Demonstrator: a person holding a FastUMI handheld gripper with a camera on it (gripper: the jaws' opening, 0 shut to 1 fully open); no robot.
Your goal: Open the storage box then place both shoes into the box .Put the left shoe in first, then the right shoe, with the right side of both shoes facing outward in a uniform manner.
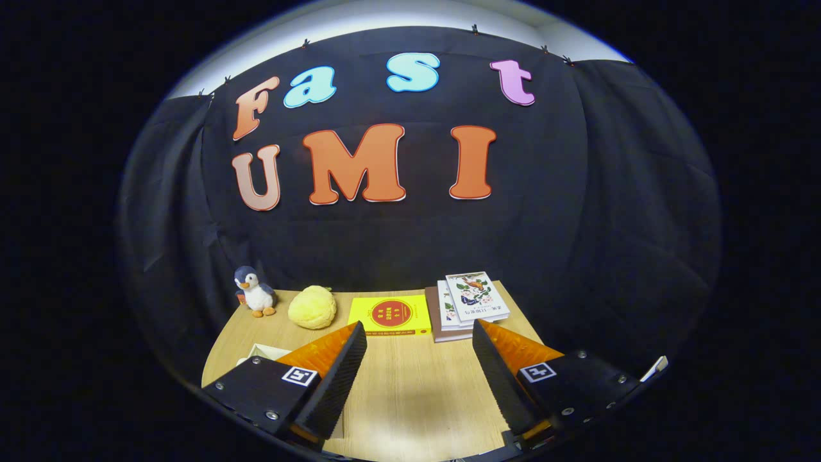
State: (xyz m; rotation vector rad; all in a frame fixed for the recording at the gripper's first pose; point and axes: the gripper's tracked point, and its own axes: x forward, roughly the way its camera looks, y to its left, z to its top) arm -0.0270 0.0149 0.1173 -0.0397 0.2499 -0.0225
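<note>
My gripper (420, 333) hangs above the wooden table (410, 385), its two black-padded fingers (337, 375) spread wide apart with nothing between them. Bare tabletop lies in the gap. A pale corner of some object (263, 351) peeks out just behind the left finger; I cannot tell what it is.
Along the table's back edge stand a small penguin plush (255, 292), a yellow plush (312, 307), a flat yellow book (390, 315) just beyond the fingers, and a stack of books (470, 305) ahead of the right finger. Black cloth walls close the booth behind.
</note>
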